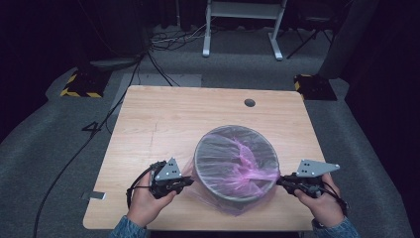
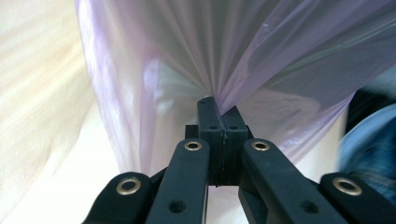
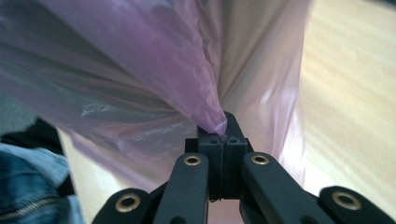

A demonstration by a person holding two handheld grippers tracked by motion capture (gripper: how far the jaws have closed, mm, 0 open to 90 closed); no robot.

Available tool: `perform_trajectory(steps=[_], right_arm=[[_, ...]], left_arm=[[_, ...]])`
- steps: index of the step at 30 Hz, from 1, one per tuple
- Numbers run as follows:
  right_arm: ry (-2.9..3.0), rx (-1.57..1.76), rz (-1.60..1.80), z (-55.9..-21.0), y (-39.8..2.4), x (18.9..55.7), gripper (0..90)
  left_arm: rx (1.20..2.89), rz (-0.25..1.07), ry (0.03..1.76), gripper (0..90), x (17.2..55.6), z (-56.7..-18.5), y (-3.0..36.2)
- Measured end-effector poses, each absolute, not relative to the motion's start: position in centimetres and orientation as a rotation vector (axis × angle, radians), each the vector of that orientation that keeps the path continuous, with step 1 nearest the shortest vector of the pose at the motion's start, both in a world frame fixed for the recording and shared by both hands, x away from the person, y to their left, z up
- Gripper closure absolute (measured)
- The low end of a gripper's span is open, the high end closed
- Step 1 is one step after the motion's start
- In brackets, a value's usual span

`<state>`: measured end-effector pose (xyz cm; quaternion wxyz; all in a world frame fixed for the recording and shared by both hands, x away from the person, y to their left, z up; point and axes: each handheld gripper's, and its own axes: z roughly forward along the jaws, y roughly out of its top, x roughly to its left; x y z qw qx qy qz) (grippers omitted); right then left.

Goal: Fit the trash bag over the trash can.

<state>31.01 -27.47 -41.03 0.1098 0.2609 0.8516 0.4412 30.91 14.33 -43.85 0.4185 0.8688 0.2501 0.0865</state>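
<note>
both tongs, left tongs (image 1: 185, 181) and right tongs (image 1: 281, 181), clamp the pink bag (image 1: 236, 163) at opposite sides.

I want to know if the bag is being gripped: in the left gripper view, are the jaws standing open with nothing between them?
No: the left gripper has its jaws shut on a bunched fold of the purple bag.
</note>
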Motion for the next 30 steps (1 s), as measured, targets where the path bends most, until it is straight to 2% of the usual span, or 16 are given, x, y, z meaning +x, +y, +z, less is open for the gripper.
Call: perform_trajectory(steps=[6,11,14,17,20,23,26,28,30], right_arm=[[2.508,0.879,1.276,-44.6,-28.2,32.7,90.0],[2.523,0.866,1.2,-45.0,-27.6,33.1,90.0],[2.605,0.874,1.014,-46.0,-27.2,33.4,90.0],[2.631,0.935,1.008,-47.4,-28.0,33.4,90.0],[2.553,0.964,1.154,-46.2,-28.8,32.9,89.9],[2.448,0.928,1.28,-43.9,-29.3,32.3,85.7],[2.374,0.9,1.318,-42.0,-29.6,31.7,84.8],[2.344,0.885,1.33,-41.3,-29.8,31.4,83.8],[2.325,0.886,1.331,-41.0,-29.9,31.2,73.5]], left_arm=[[2.168,0.203,0.719,90.0,32.0,-46.3,14.5],[2.192,0.251,0.723,89.8,31.9,-46.2,13.8],[2.188,0.251,0.713,86.5,31.7,-46.1,13.7],[2.229,0.242,0.748,90.0,31.8,-46.3,14.1],[2.28,0.233,0.773,90.0,32.0,-46.8,14.3],[2.204,0.256,0.739,89.9,31.7,-46.4,14.7],[2.12,0.291,0.709,56.2,30.9,-45.5,15.2],[2.099,0.267,0.681,42.2,30.2,-44.9,15.6],[2.078,0.265,0.648,33.3,29.6,-44.3,16.0]])
